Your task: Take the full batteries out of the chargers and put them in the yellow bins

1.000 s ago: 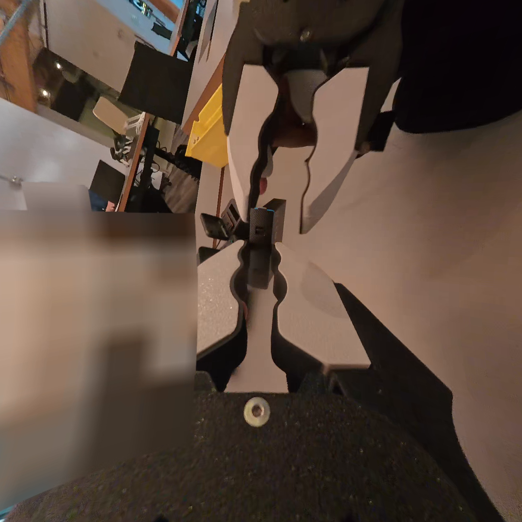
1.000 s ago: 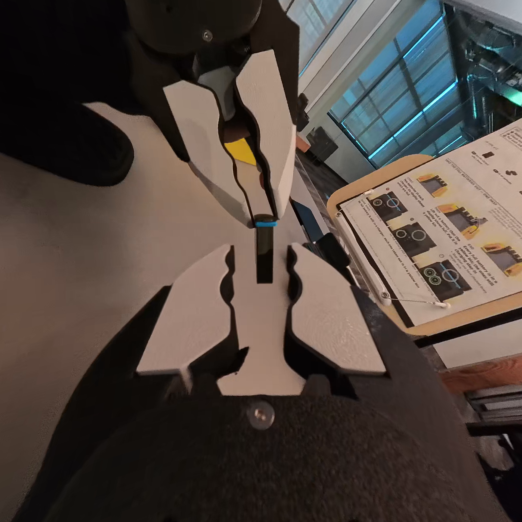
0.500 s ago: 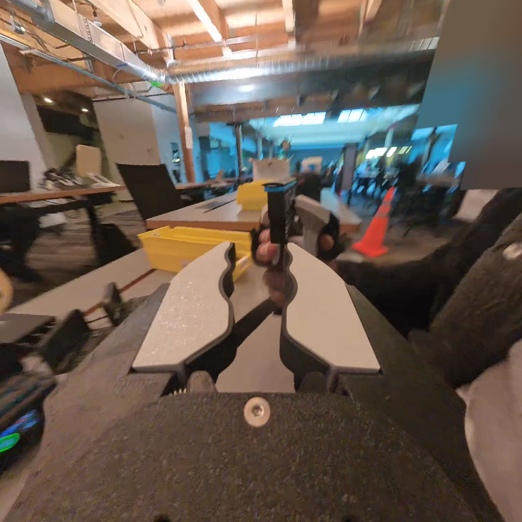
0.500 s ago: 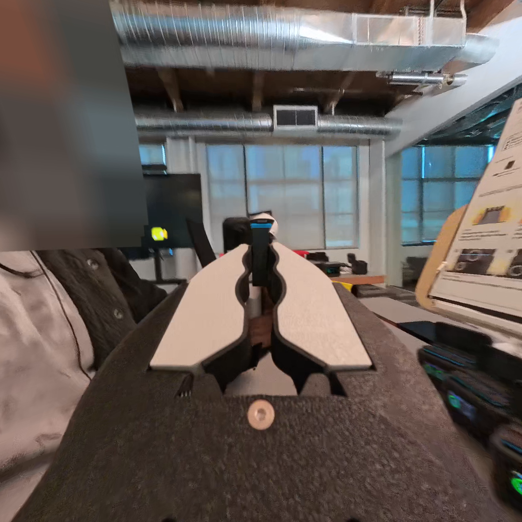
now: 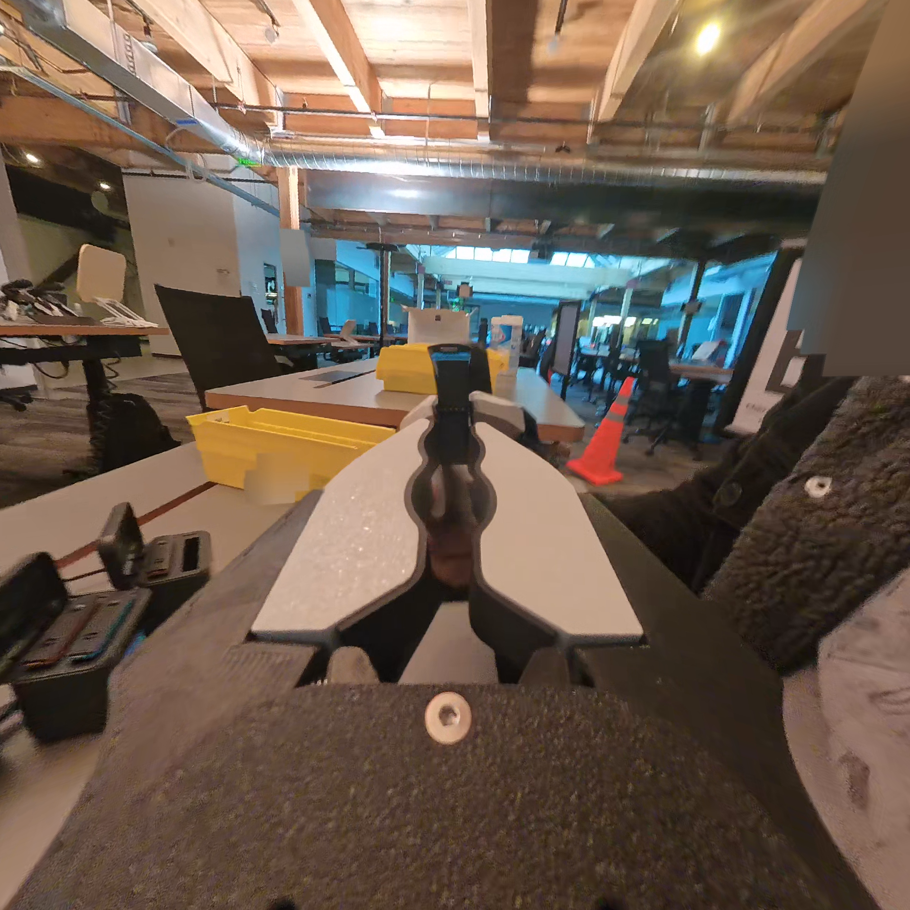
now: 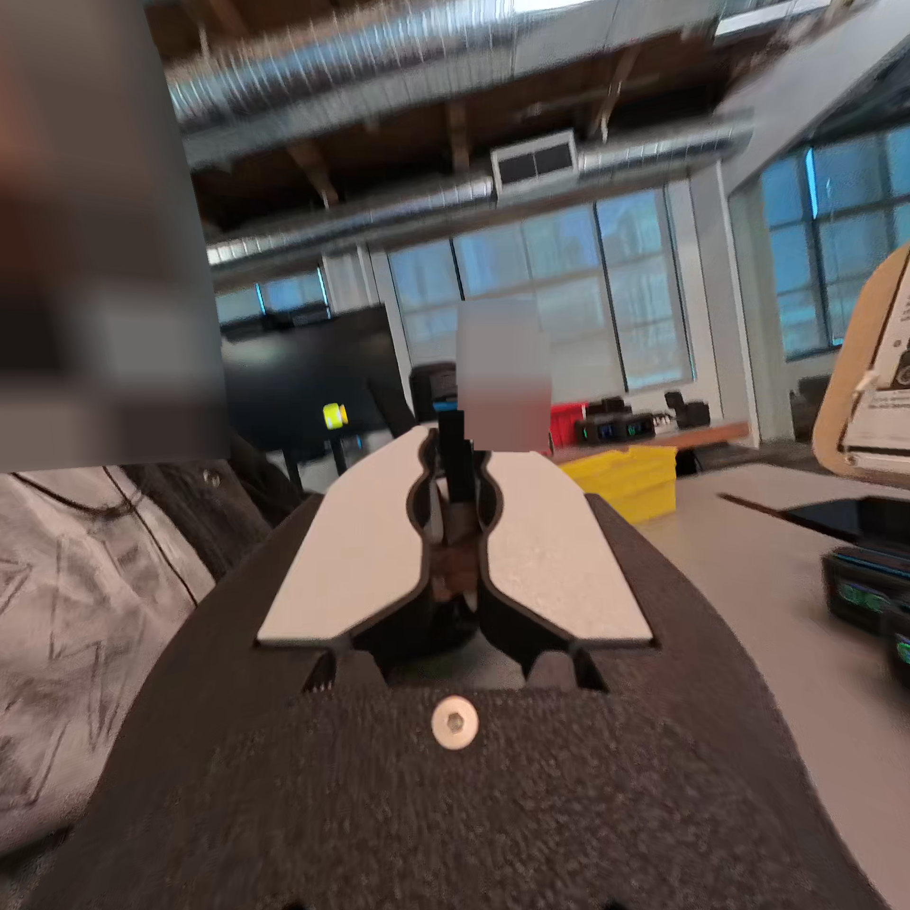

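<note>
At frame centre, the left hand-held gripper (image 5: 452,445) was clamped on an upright black battery (image 5: 452,394), and the right hand-held gripper (image 6: 455,460) gripped the same battery (image 6: 452,458). A yellow bin (image 5: 276,445) sat on the table (image 5: 98,497) at centre left, with chargers (image 5: 74,635) at lower left.

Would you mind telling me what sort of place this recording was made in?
Probably an open-plan office or lab workspace: desks with an office chair, exposed ceiling ductwork, and battery chargers beside a yellow bin.
</note>
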Demonstrator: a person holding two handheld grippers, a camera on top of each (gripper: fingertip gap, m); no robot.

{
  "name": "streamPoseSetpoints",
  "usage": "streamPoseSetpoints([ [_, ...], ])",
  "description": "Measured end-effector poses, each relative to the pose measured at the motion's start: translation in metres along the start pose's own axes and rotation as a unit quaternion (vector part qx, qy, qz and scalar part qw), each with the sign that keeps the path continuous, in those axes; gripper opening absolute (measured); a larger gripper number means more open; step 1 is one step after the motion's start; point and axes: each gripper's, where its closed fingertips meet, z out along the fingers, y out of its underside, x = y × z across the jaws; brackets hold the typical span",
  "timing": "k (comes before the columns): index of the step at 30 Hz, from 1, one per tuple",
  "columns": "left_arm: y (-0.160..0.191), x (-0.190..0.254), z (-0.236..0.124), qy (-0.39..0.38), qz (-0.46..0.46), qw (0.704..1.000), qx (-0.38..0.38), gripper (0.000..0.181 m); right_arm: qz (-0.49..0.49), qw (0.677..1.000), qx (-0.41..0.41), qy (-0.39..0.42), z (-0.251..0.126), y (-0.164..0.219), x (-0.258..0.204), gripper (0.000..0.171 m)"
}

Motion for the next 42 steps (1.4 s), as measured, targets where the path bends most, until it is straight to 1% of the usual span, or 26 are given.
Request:
streamPoseSetpoints([
  [2, 0.005, -0.002, -0.002, -0.003, 0.048, 0.998, -0.032, 0.012, -0.068, 0.993, -0.091, 0.023, -0.005, 0.004, 0.005, 0.031],
  [3, 0.010, -0.003, -0.003, -0.006, 0.075, 0.996, -0.056, 0.011, -0.118, 0.982, -0.144, 0.044, -0.009, 0.008, 0.009, 0.036],
  [4, 0.017, -0.006, -0.003, -0.015, 0.110, 0.990, -0.084, 0.011, -0.170, 0.963, -0.198, 0.066, -0.014, 0.013, 0.014, 0.036],
  [6, 0.038, -0.011, -0.003, -0.027, 0.188, 0.970, -0.152, 0.012, -0.257, 0.916, -0.291, 0.103, -0.026, 0.026, 0.024, 0.036],
  [8, 0.055, -0.013, -0.004, -0.030, 0.241, 0.950, -0.195, 0.012, -0.304, 0.875, -0.359, 0.115, -0.036, 0.041, 0.029, 0.033],
  [9, 0.061, -0.013, -0.004, -0.028, 0.253, 0.944, -0.210, 0.012, -0.321, 0.860, -0.379, 0.115, -0.039, 0.047, 0.030, 0.031],
  [10, 0.068, -0.013, -0.004, -0.027, 0.262, 0.939, -0.224, 0.012, -0.333, 0.852, -0.390, 0.107, -0.041, 0.052, 0.028, 0.028],
  [13, 0.081, -0.015, -0.004, -0.027, 0.291, 0.923, -0.250, 0.012, -0.342, 0.841, -0.410, 0.088, -0.041, 0.063, 0.024, 0.020],
  [18, 0.087, -0.015, -0.005, -0.024, 0.292, 0.921, -0.256, 0.012, -0.358, 0.822, -0.434, 0.087, -0.044, 0.067, 0.024, 0.016],
  [20, 0.084, -0.016, -0.003, -0.033, 0.285, 0.927, -0.241, 0.012, -0.365, 0.816, -0.439, 0.087, -0.044, 0.063, 0.024, 0.016],
  [22, 0.078, -0.023, -0.003, -0.056, 0.275, 0.933, -0.227, 0.015, -0.384, 0.793, -0.464, 0.088, -0.049, 0.053, 0.030, 0.015],
  [23, 0.076, -0.028, -0.004, -0.068, 0.272, 0.933, -0.225, 0.019, -0.397, 0.776, -0.482, 0.091, -0.055, 0.044, 0.038, 0.015],
  [26, 0.075, -0.042, -0.011, -0.090, 0.244, 0.940, -0.222, 0.013, -0.412, 0.723, -0.547, 0.093, -0.074, 0.011, 0.076, 0.014],
  [28, 0.077, -0.049, -0.014, -0.102, 0.236, 0.940, -0.223, 0.010, -0.407, 0.683, -0.601, 0.084, -0.089, -0.003, 0.109, 0.015],
  [32, 0.085, -0.056, -0.016, -0.113, 0.229, 0.939, -0.230, 0.008, -0.383, 0.625, -0.679, 0.046, -0.111, -0.001, 0.166, 0.015],
  [34, 0.088, -0.058, -0.018, -0.117, 0.229, 0.938, -0.233, 0.007, -0.371, 0.608, -0.702, 0.025, -0.117, 0.009, 0.185, 0.015],
  [38, 0.092, -0.060, -0.018, -0.123, 0.213, 0.941, -0.233, 0.005, -0.352, 0.589, -0.728, -0.011, -0.126, 0.029, 0.210, 0.015],
  [42, 0.093, -0.062, -0.019, -0.128, 0.209, 0.941, -0.234, 0.004, -0.340, 0.569, -0.748, -0.031, -0.135, 0.036, 0.227, 0.015],
])
